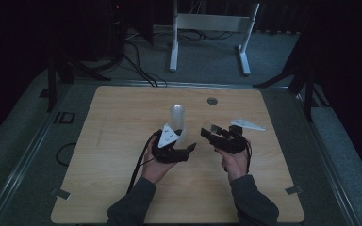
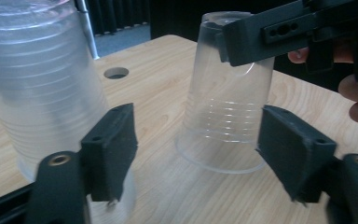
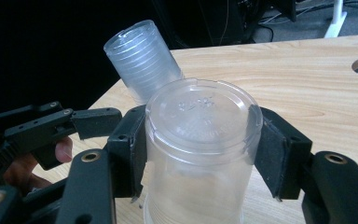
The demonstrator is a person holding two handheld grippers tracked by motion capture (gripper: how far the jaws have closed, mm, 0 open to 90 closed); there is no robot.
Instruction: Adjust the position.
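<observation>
Your right gripper (image 3: 200,154) is clamped on the upside-down clear cup (image 3: 200,140), pads on both sides near its base (which faces up), over the table (image 3: 307,79). Your left gripper (image 2: 200,154) stands apart just beside it, touching neither it nor the cup stack (image 2: 37,79).

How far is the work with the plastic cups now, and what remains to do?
Done: one clear cup stands apart from the stack of cups, upside down with its rim on the table. In hand: the right tool grips that cup near its closed end, and the left tool is open beside the stack. Left: probably releasing this cup, then separating more, since the stack holds many.
</observation>
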